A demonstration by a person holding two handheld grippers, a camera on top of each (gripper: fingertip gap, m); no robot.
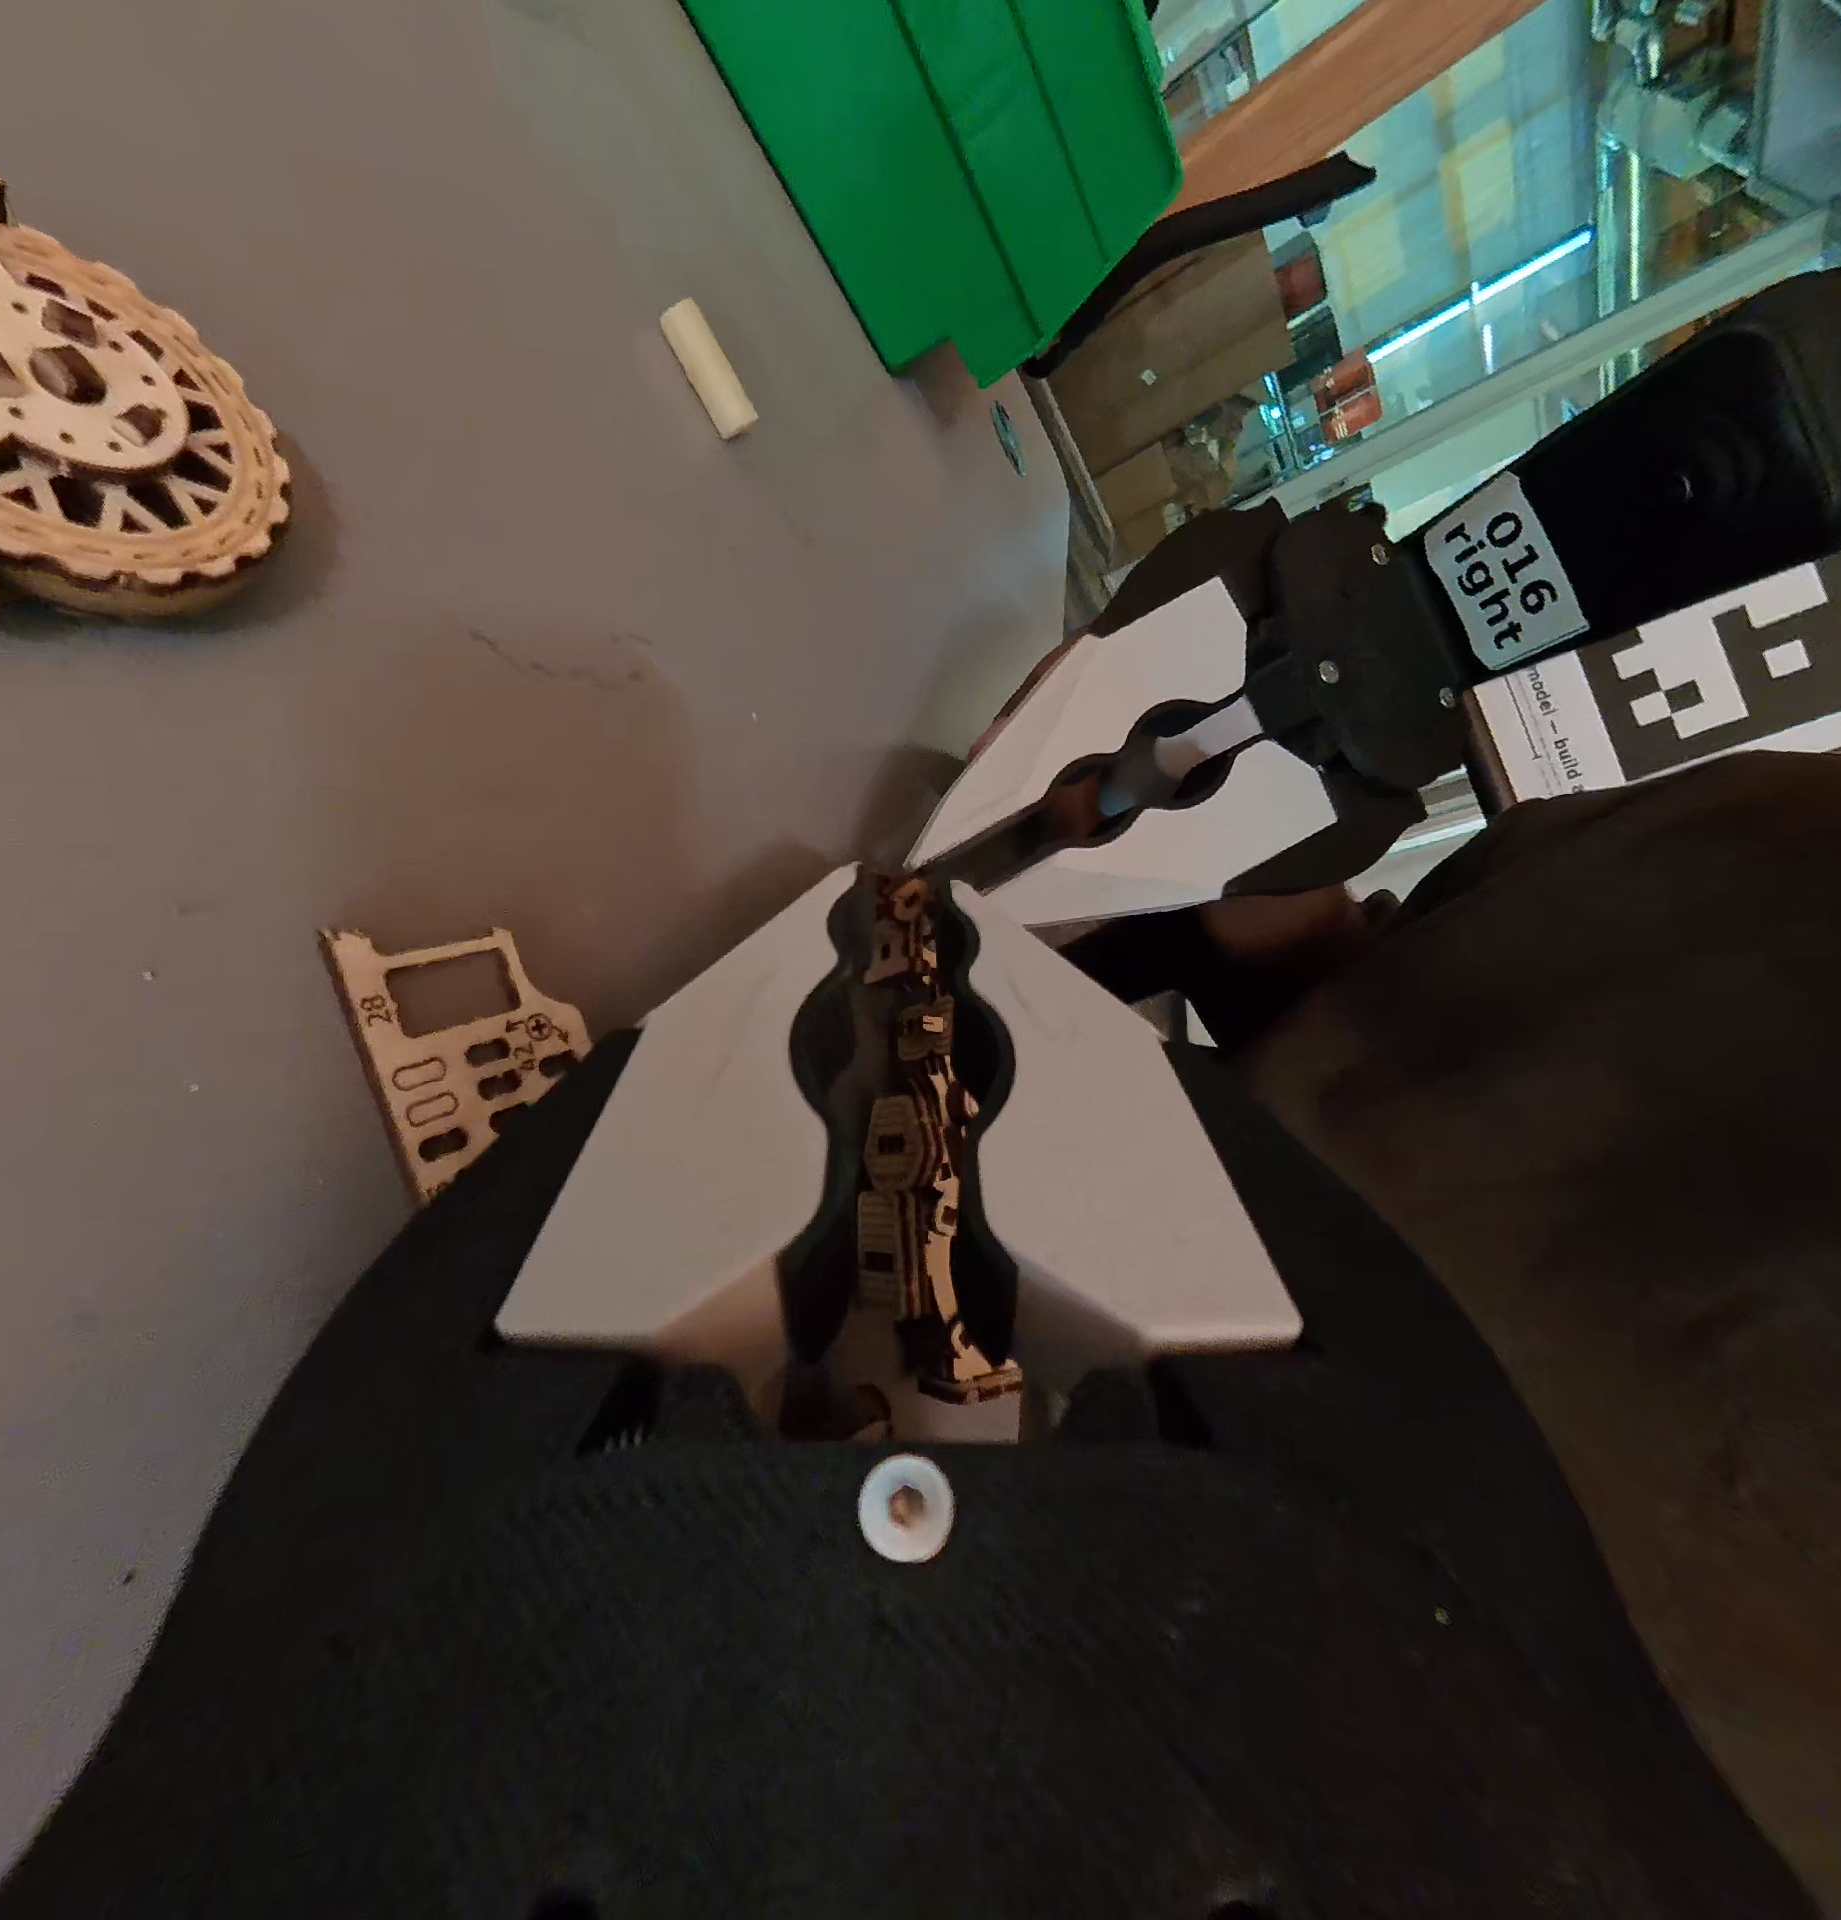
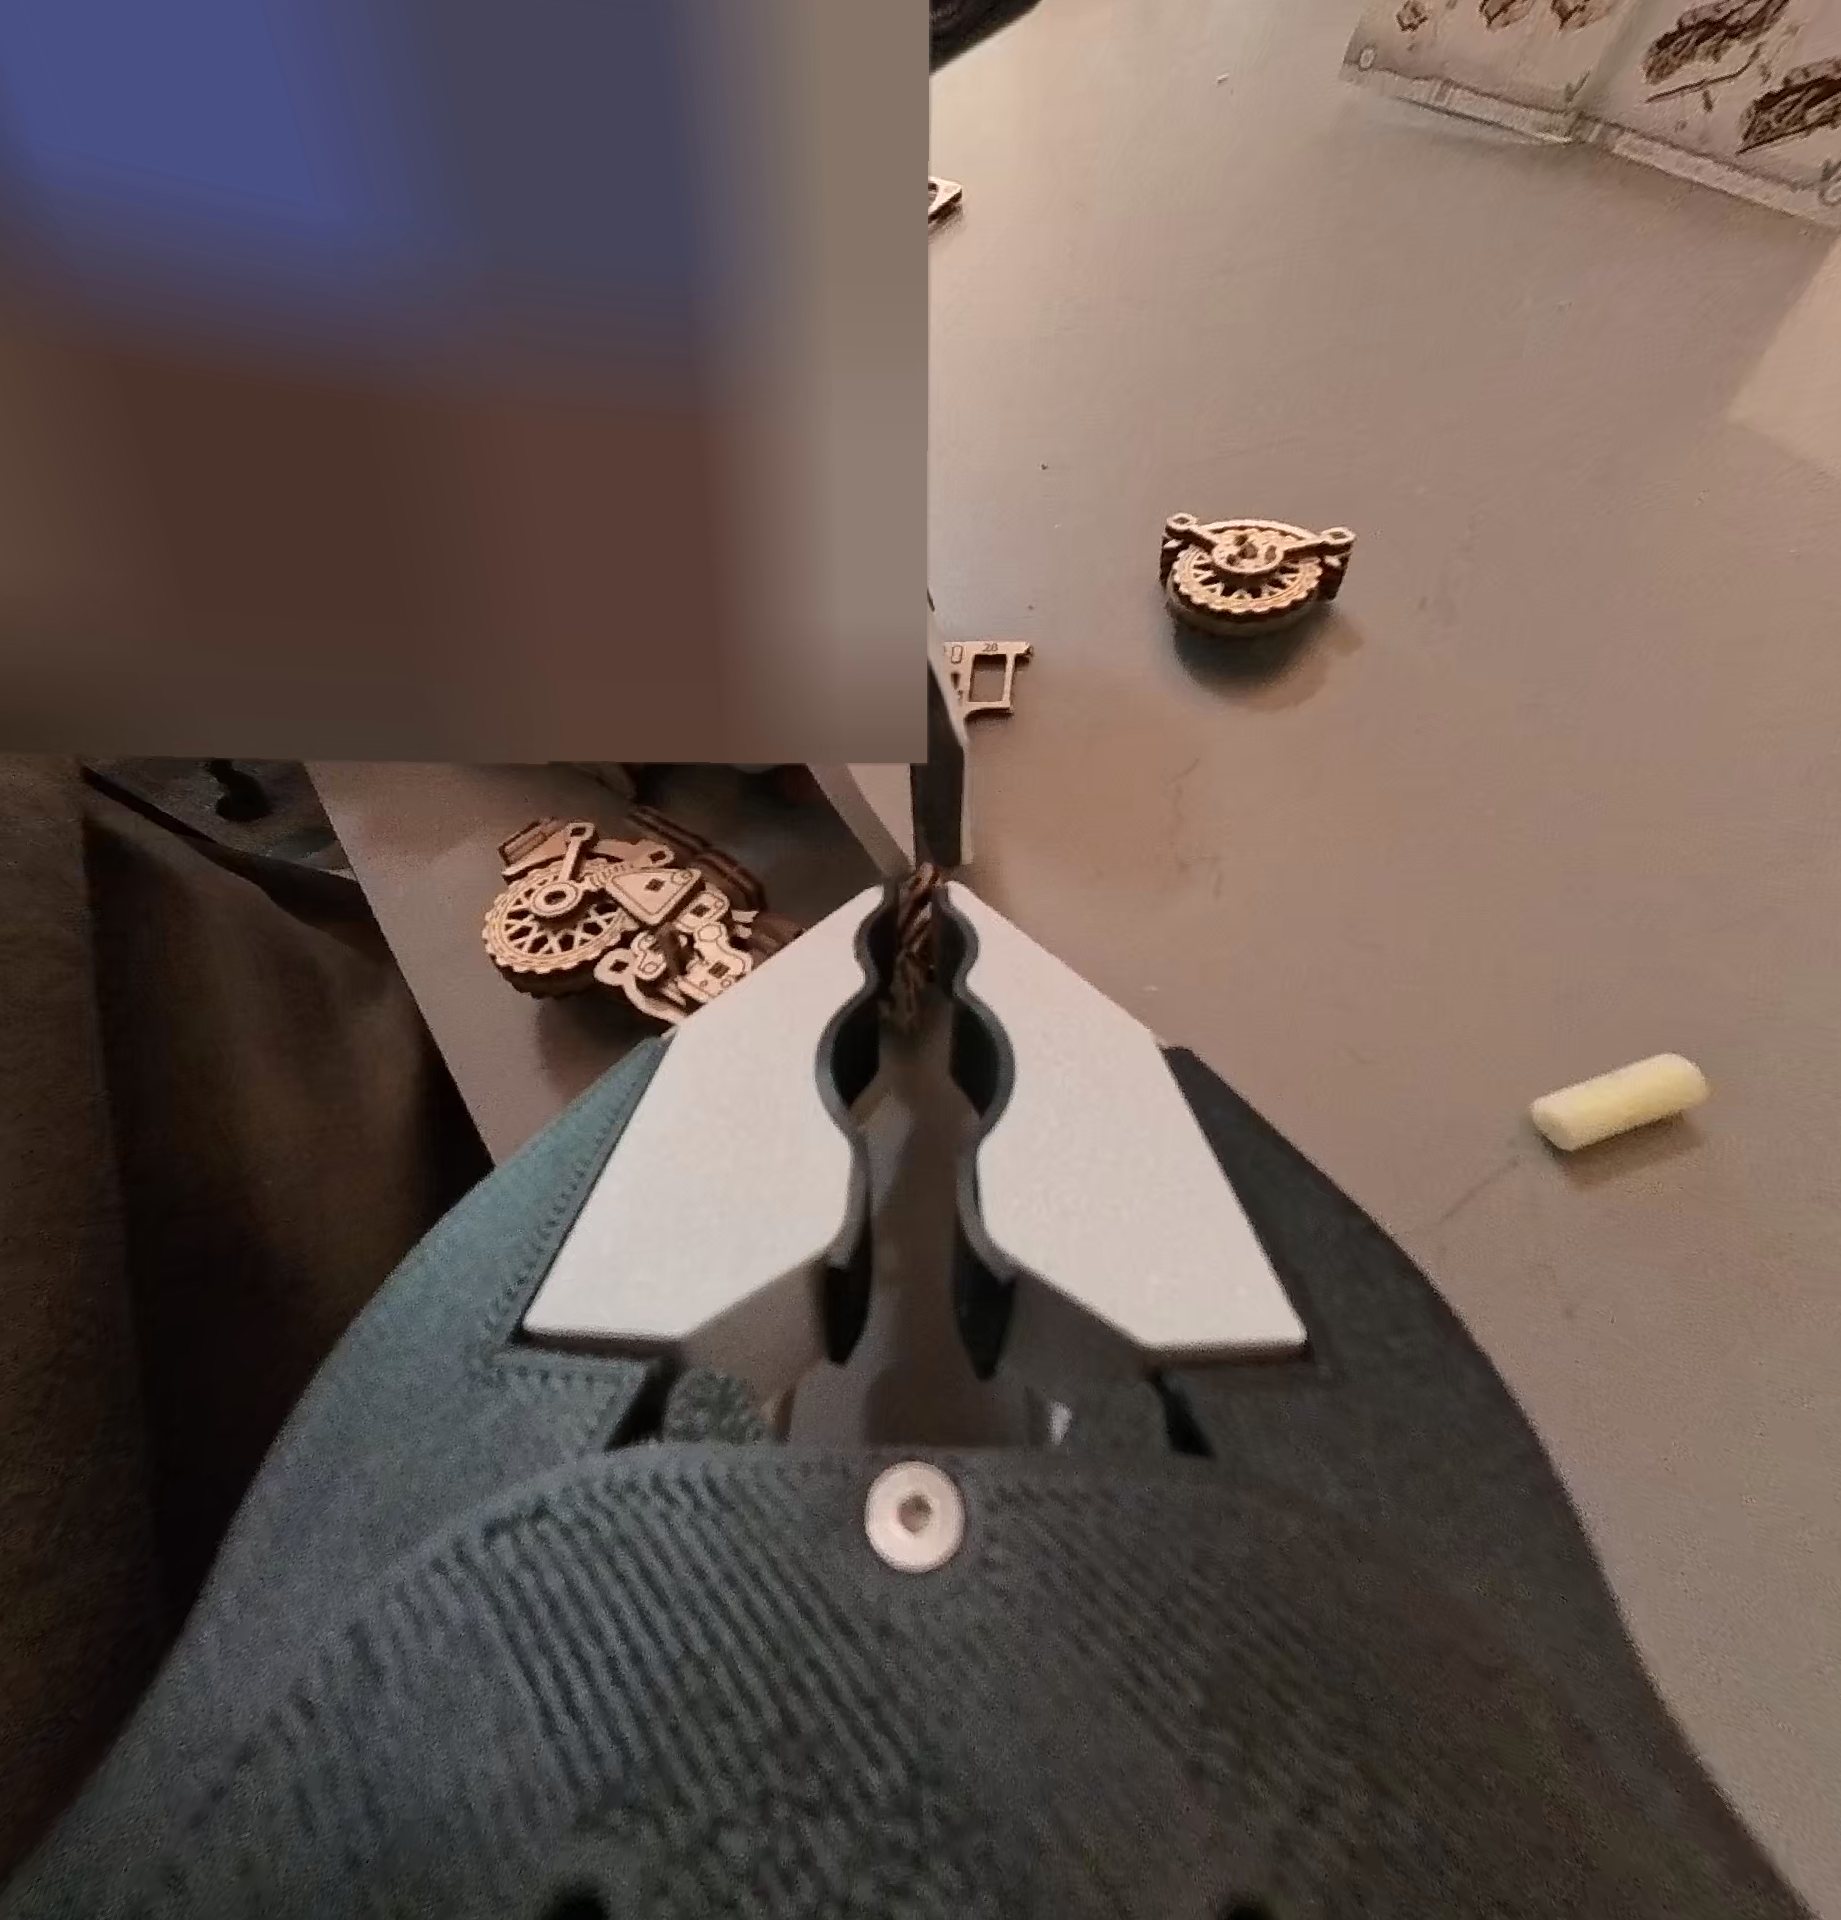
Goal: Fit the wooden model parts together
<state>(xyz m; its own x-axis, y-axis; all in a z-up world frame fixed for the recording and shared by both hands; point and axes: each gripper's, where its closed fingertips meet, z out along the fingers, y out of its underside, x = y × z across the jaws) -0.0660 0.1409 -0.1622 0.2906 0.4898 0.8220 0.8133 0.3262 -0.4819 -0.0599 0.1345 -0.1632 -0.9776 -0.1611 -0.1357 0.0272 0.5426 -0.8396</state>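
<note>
My left gripper (image 1: 900, 888) is shut on a layered wooden assembly (image 1: 911, 1132), held edge-on along the whole slot between its white fingers. My right gripper (image 2: 914, 888) is shut on a small toothed wooden part (image 2: 911, 961) at its fingertips. In the left wrist view the right gripper (image 1: 931, 862) comes in from the upper right, and its tips meet the far end of the assembly. I cannot tell whether the two pieces are joined. A wooden assembly with a spoked wheel (image 2: 625, 925) shows just left of my right fingers, partly hidden by them.
On the grey table (image 1: 480, 675) lie a wooden wheel assembly (image 1: 95, 416) (image 2: 1259, 577), a flat cut-out piece (image 1: 459, 1039) (image 2: 983, 675) and a cream cylinder (image 1: 708, 369) (image 2: 1617, 1096). A green bin (image 1: 957, 156) and instruction sheets (image 2: 1622, 83) lie farther off. Dark brown clothing (image 1: 1570, 1247) is close by. My two grippers' fingertips are within a few centimetres of each other. The flat cut-out piece (image 1: 459, 1039) is about equally far from each gripper, around 8 cm. The right camera catches it too, in the right wrist view (image 2: 968, 681).
</note>
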